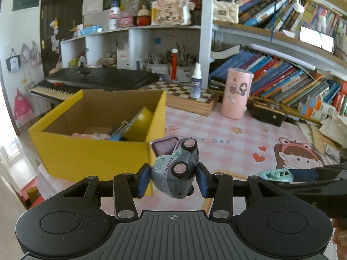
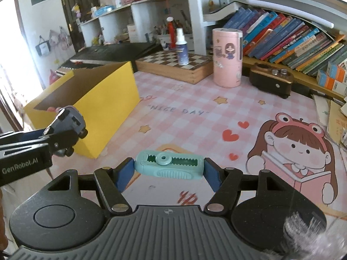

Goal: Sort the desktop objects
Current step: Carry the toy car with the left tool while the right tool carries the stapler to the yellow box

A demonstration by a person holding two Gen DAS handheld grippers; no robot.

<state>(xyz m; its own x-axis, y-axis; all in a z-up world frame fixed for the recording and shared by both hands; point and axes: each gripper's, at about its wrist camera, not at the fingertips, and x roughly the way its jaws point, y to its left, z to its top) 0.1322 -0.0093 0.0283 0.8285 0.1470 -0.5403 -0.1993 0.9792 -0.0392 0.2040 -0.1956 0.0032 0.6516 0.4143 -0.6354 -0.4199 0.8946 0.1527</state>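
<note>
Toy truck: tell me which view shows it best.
The left wrist view. There the toy truck fills the centre, tipped on its side in the left claw, with its wheels and lettering plain. The right wrist view catches only its grey underside at the left edge, beside the yellow box.

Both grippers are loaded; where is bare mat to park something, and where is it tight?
Free: the pink checked mat between the yellow box, the chessboard and the pink canister, around the "NICE DAY" print. Tight: the back edge by the books and dark wooden holder, and the far-right paper pile.
</note>
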